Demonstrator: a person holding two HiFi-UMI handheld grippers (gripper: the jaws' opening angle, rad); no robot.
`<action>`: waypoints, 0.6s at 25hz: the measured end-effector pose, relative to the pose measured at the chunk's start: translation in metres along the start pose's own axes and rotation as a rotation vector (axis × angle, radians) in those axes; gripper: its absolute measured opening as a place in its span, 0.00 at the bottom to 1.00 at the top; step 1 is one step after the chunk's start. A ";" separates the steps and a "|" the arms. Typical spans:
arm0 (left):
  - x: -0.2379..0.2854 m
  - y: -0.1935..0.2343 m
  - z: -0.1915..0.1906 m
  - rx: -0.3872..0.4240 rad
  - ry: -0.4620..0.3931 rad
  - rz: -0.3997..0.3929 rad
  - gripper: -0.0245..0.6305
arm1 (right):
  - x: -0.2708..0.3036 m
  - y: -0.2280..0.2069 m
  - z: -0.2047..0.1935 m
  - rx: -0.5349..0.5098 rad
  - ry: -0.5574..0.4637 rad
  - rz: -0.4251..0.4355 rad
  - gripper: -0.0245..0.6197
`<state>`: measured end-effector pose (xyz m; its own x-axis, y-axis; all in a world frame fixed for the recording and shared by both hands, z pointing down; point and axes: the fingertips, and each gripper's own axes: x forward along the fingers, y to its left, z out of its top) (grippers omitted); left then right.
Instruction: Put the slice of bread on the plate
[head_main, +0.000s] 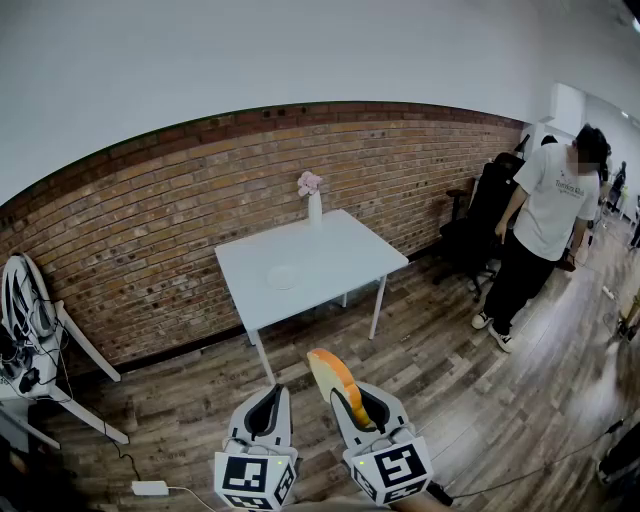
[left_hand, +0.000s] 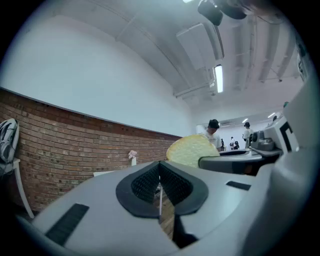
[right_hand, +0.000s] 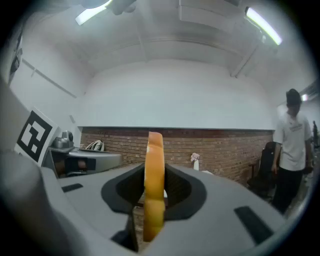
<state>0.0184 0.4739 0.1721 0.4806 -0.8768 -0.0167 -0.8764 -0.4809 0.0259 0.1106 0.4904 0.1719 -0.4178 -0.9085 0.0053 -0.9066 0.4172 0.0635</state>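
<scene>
A slice of bread with an orange crust stands on edge between the jaws of my right gripper, which is shut on it; in the right gripper view the slice rises upright between the dark pads. My left gripper is beside it on the left, shut with nothing in it, its pads pressed together. From the left gripper view the bread shows at the right. A small white plate lies on the white table ahead, well away from both grippers.
A white vase with pink flowers stands at the table's back edge by the brick wall. A person stands at the right next to a dark office chair. A white rack stands at the left on the wooden floor.
</scene>
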 end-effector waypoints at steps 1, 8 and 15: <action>-0.001 0.000 0.000 0.002 0.003 0.002 0.05 | 0.000 0.001 -0.001 0.005 0.003 0.002 0.19; 0.004 -0.004 -0.002 0.005 0.007 0.019 0.05 | 0.000 -0.003 -0.007 0.016 0.010 0.024 0.19; 0.015 -0.016 -0.006 0.004 0.006 0.024 0.05 | -0.003 -0.022 -0.014 0.044 0.015 0.030 0.19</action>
<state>0.0402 0.4685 0.1778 0.4596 -0.8881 -0.0099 -0.8878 -0.4597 0.0217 0.1327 0.4841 0.1849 -0.4440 -0.8958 0.0217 -0.8956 0.4444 0.0189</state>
